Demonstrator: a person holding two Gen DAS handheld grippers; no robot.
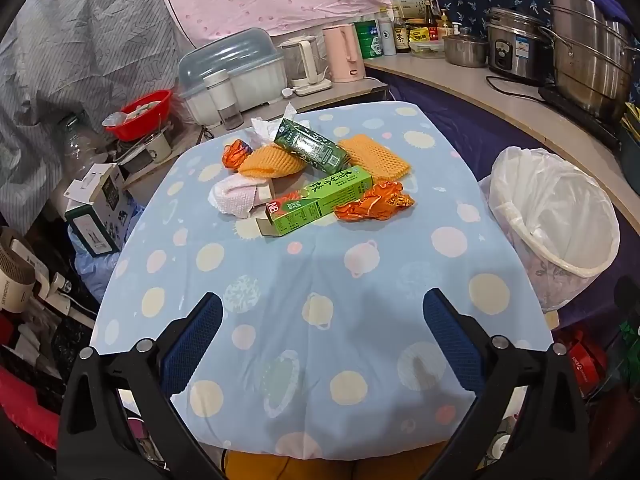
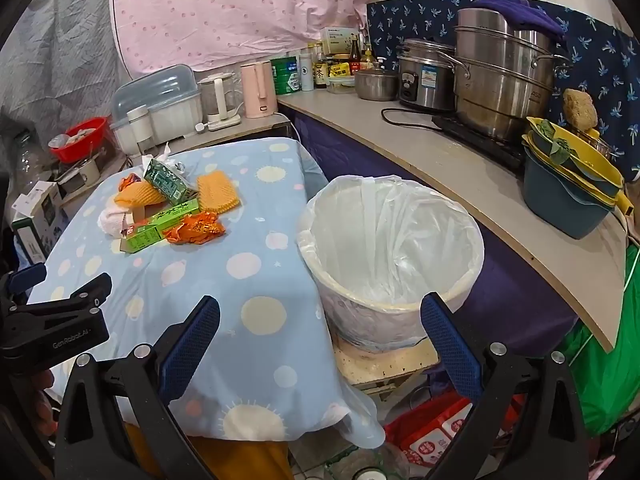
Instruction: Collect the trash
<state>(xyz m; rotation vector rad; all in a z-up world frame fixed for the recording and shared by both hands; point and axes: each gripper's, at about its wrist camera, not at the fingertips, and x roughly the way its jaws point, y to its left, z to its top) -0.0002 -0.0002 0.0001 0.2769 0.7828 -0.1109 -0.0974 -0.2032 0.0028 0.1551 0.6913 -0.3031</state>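
Trash: your pile of cartons [image 1: 318, 200], wrappers [image 1: 374, 201] and foam nets [image 1: 375, 155] sits mid-table, far from both grippers
Bin [image 2: 390, 240]: right of the table [image 1: 304, 320]
Grippers: left gripper [image 1: 322, 344] and right gripper [image 2: 320, 346] gape wide, empty
Handling: probably light, crushable; pinch each carton across its narrow sides
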